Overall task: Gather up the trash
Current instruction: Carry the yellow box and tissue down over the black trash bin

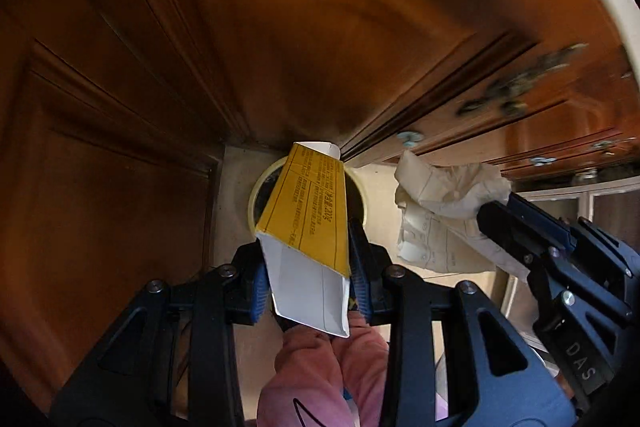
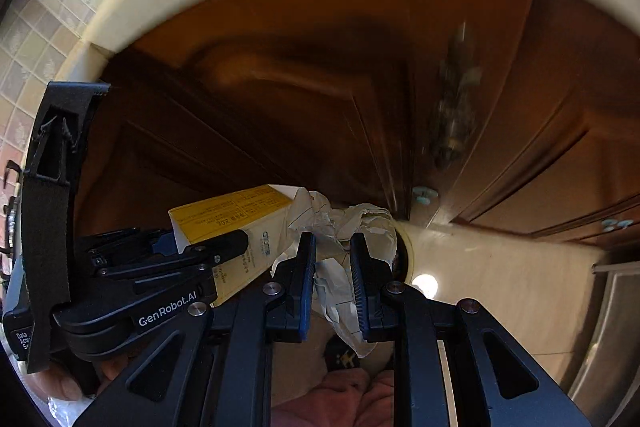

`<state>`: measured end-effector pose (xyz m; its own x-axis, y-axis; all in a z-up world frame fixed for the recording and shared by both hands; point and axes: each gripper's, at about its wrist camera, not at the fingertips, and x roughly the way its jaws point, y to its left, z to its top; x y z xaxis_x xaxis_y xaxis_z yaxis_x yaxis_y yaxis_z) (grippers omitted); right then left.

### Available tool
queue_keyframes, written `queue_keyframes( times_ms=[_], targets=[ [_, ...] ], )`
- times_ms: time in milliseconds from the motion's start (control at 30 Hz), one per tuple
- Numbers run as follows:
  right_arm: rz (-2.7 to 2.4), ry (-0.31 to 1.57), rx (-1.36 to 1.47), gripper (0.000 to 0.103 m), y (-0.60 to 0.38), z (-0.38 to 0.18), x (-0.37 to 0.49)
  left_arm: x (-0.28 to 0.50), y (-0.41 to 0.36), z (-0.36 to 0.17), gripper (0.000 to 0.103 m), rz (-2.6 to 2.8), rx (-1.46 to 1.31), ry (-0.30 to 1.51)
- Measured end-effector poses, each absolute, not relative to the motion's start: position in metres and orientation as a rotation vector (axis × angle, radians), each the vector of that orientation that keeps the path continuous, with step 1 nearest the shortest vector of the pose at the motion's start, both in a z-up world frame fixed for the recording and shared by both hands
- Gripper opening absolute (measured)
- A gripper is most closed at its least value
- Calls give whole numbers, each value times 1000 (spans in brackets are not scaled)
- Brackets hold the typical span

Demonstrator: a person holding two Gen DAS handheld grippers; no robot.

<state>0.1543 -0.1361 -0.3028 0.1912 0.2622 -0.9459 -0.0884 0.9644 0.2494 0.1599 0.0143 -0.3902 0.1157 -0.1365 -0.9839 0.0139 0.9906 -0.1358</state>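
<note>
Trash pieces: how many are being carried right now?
2: a yellow carton in the left gripper, and crumpled paper in the right gripper. More may lie unseen.

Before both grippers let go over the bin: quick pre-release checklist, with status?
1. Left gripper clamped on yellow carton: ok.
2. Right gripper clamped on crumpled paper: ok.
3. Carton over the trash bin opening: ok, its rim shows behind it.
4. Paper over the opening: cannot tell; the left view shows it beside the rim.
5. Bin has room: cannot tell, its inside is dark.
6. Carton and paper clear of each other: ok in the left view.
</note>
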Motion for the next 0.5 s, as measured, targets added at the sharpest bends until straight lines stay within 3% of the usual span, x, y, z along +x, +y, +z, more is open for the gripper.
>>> queue_keyframes(
  times_ms=[500],
  targets=[
    [267,1436,147,17,-121,-423,163,171,6,-492,32,-150,-53,1496]
  ],
)
